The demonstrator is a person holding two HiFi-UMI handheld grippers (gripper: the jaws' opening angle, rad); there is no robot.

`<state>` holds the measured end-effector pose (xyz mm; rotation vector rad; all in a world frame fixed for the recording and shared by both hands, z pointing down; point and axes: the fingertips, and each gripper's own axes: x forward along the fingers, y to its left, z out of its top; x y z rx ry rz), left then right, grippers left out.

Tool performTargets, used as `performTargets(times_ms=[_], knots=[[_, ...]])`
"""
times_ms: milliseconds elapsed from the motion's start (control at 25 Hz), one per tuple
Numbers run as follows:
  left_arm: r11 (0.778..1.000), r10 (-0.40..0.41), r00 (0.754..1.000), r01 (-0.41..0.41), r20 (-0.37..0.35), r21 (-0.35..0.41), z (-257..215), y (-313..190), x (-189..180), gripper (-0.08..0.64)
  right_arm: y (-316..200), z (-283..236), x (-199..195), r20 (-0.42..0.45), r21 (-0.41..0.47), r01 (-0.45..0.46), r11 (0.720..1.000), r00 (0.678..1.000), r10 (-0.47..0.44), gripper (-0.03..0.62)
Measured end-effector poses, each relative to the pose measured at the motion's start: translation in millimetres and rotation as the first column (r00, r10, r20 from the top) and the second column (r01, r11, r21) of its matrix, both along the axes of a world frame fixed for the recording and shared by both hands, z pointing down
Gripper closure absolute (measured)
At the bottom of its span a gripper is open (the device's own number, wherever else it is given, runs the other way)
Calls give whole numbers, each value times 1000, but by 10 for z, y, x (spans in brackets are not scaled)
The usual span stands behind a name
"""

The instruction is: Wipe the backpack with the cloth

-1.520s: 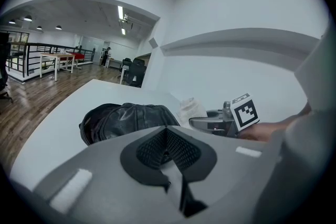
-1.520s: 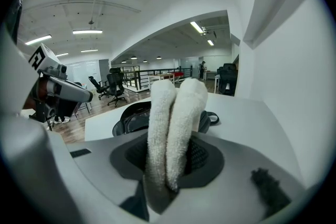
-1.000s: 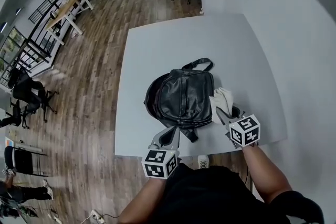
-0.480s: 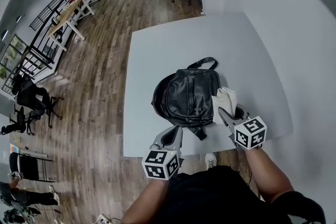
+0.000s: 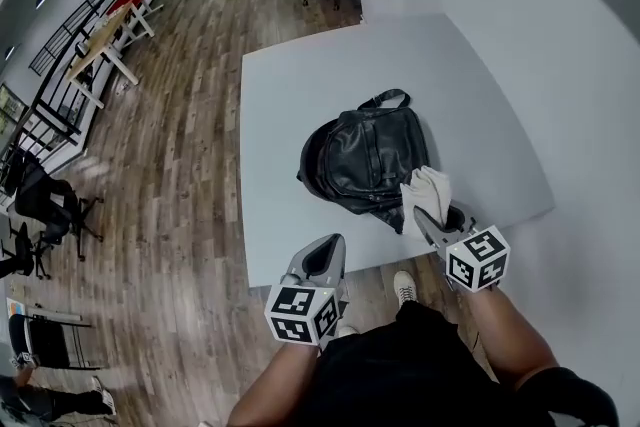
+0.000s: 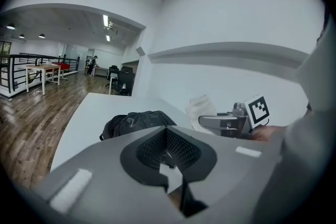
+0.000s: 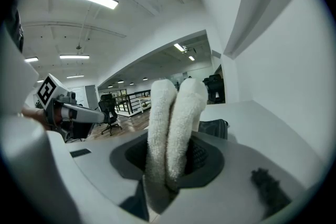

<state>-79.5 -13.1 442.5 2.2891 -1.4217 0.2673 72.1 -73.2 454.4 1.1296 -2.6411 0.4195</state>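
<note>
One fluffy folded cloth [image 5: 425,191] pinched in right gripper [image 5: 428,215] fingers; left gripper [image 5: 330,250] fingers together.

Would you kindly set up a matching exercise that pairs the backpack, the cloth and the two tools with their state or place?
Things:
1. backpack
2. cloth
3. left tool
4. right tool

States:
A. shut on white fabric
B. black, lying on the table
C. shut, holding nothing
D. folded, sticking up from between two jaws

Pairs: 1-B, 2-D, 3-C, 4-A
</note>
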Motion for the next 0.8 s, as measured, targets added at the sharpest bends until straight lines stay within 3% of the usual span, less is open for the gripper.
performTargets(times_ms=[240, 480, 800], knots=[[997, 61, 996, -58, -60, 41, -135, 419, -201, 552, 707, -83, -161, 10, -17, -66, 998, 998, 66, 465], [993, 117, 987, -116, -106, 15, -101, 774, -266, 552, 1343, -192, -301, -1, -32, -96, 995, 995, 96, 465], [998, 70, 991, -70, -113, 7, -132, 921, -324, 552, 1679, -191, -278, -24, -66, -32, 997, 999, 31, 465]])
